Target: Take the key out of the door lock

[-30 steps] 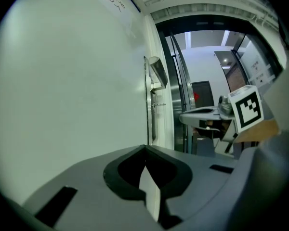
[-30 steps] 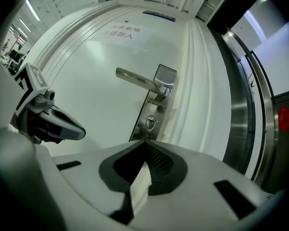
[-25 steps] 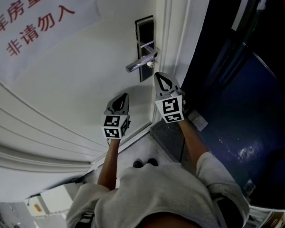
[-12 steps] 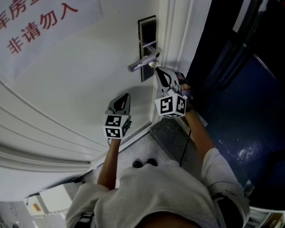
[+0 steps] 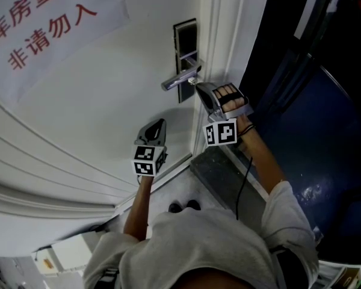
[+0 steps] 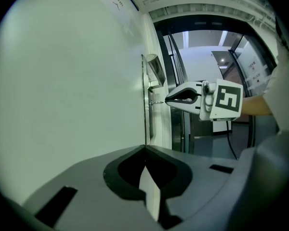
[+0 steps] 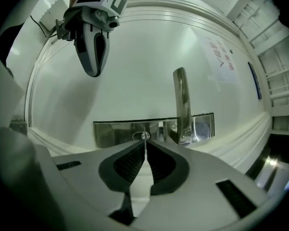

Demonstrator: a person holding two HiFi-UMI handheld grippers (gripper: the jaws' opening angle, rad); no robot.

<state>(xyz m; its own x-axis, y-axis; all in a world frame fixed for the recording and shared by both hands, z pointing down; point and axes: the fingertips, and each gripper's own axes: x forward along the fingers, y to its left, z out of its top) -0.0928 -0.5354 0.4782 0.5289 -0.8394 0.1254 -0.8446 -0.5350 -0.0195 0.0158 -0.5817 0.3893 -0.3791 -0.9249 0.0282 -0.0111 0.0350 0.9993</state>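
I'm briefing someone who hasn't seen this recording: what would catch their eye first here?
The right gripper stands out first, its jaws shut on the small key at the lock plate, beside the silver lever handle. Next comes the sign with red characters at the upper left of the white door, and the left gripper, shut and empty, lower down by the door.

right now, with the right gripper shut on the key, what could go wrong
The right gripper holds the key only by its very tips, so it could slip off as you pull. The door handle sits close beside the key; a skewed pull could knock it.
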